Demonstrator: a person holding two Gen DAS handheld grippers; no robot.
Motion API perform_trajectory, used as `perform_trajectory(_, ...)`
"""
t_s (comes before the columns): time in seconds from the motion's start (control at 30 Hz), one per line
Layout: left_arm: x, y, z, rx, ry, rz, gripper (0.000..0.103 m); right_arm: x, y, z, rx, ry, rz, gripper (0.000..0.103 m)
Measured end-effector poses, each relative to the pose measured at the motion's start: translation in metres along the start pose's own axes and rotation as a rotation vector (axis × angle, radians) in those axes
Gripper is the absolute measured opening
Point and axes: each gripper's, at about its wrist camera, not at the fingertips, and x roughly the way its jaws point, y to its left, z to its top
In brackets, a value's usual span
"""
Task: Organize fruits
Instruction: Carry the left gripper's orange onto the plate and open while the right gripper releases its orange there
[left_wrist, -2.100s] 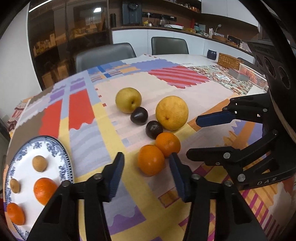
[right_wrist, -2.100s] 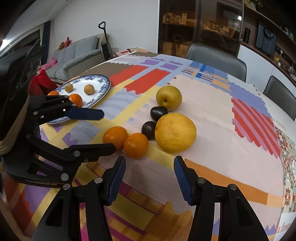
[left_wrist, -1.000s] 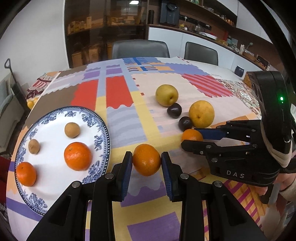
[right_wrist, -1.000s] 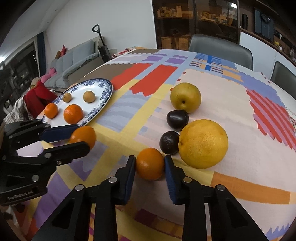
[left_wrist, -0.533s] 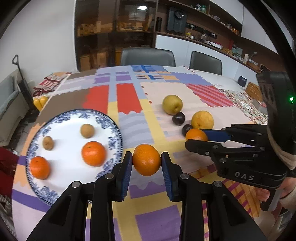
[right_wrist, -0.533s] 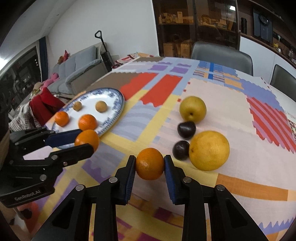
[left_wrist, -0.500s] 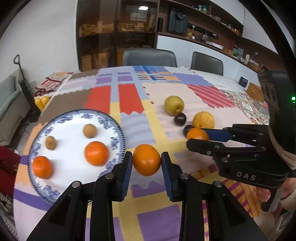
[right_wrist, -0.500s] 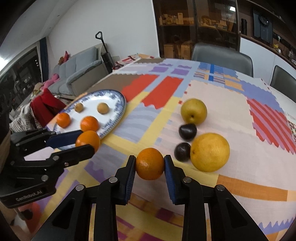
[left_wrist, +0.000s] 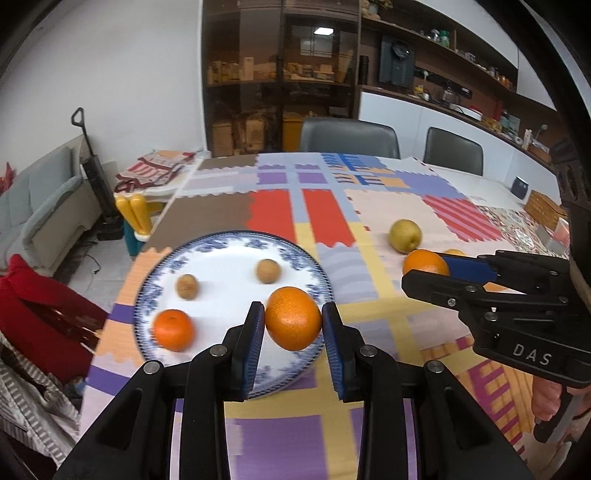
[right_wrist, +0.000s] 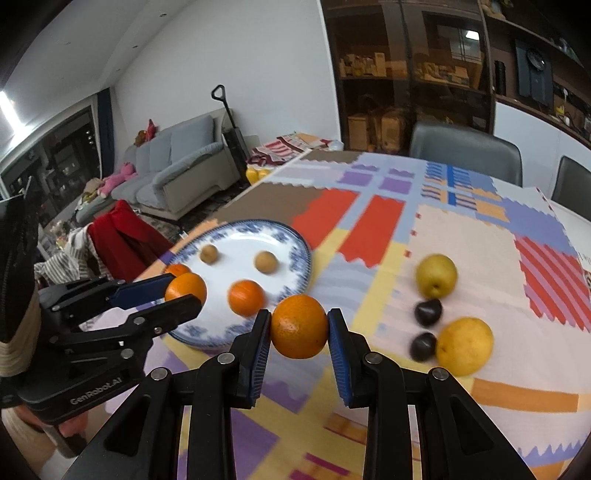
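My left gripper is shut on an orange and holds it over the near right part of the blue-rimmed white plate. The plate holds an orange and two small brown fruits. My right gripper is shut on a second orange, held above the cloth just right of the plate. It shows in the left wrist view too. On the cloth to the right lie a yellow pear, two dark plums and a large yellow citrus.
A patchwork cloth covers the table. Grey chairs stand at the far edge. The table's left edge drops to the floor beside a red garment and a sofa. A wicker basket sits far right.
Both grippers have lifted their oranges and carried them left toward the plate. The left orange now hangs over the plate, hiding one orange lying there.
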Motion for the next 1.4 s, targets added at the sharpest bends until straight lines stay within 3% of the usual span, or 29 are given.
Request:
perform_trajectory(0.33,-0.003,0.043,0.005,0.005,-0.026,0.065,0.032,0.022,0.038,0.021,-0.038,-0.005,0.038,0.032)
perform_trajectory(0.63,0.021,0.090,0.012,0.000,0.004,0.115,0.032,0.065,0.065,0.039,-0.072,0.036,0.052,0.032)
perform_trajectory(1.07,0.082,0.128,0.015,-0.027,0.159,0.058,0.031,0.130,0.078,0.045,-0.088,0.149,0.033,0.032)
perform_trajectory(1.4,0.087,0.130,0.015,-0.039,0.179,0.026,0.032,0.146,0.080,0.044,-0.091,0.190,0.032,0.033)
